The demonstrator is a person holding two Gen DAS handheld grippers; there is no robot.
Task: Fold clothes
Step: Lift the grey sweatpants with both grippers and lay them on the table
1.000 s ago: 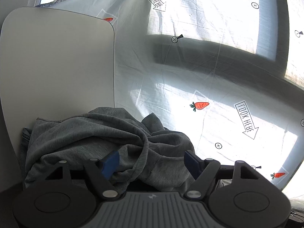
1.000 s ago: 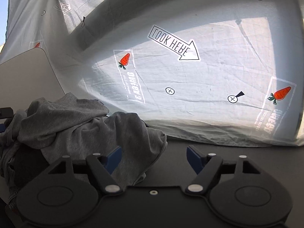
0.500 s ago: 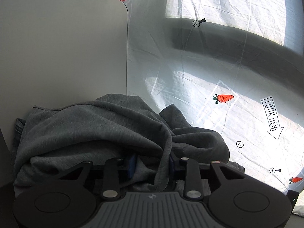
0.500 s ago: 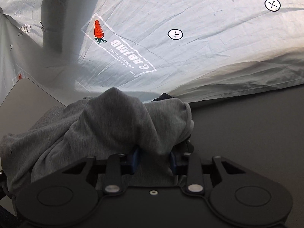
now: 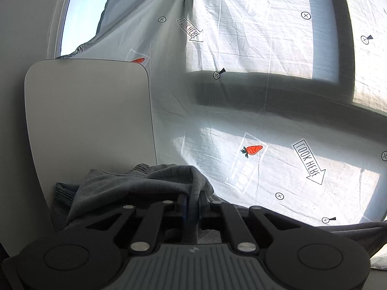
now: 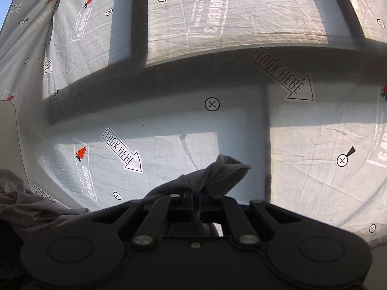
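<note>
backdrop: printed sheet (image 5: 254, 111) hangs behind everything | garment: grey sweatshirt (image 5: 135, 183) bunched in front of sheet, lifted between both tongs | left tongs (image 5: 192, 204) clamped on a fold | right tongs (image 6: 196, 199) clamped on another edge | step: likely spreading it out | next: draw tongs apart evenly, without slipping

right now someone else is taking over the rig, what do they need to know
Left gripper: shut on a fold of the grey garment.
Right gripper: shut on another bunched bit of the same garment, a flap sticking up past the fingers.
The garment's other folds sag crumpled in front of the white board; the printed sheet hangs behind.
Done: both grips taken.
Left: spread the garment flat, then every fold. No fold shows yet.
</note>
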